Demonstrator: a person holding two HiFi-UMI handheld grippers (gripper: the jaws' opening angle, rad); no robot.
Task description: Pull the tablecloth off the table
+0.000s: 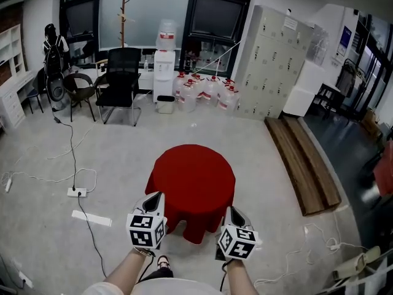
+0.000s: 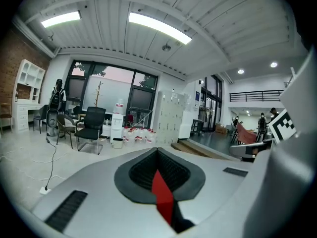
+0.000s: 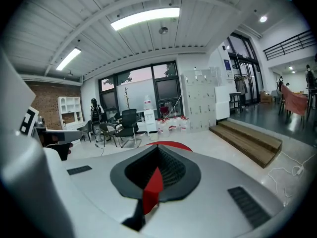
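- Shows red tablecloth [image 1: 191,183] draped round, without clear long axis, near hem drawn toward 6 o'clock.
- Finds left gripper [image 1: 156,198] and right gripper [image 1: 233,212] side by side, pointing toward 12 o'clock, each clamped on that hem.

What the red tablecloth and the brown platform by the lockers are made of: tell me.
Tablecloth: looks like soft fabric, matte red; it hangs in loose folds along its lower edge. Platform: apparently wood, dull brown; long parallel planks with visible seams, though laminate can't be ruled out.
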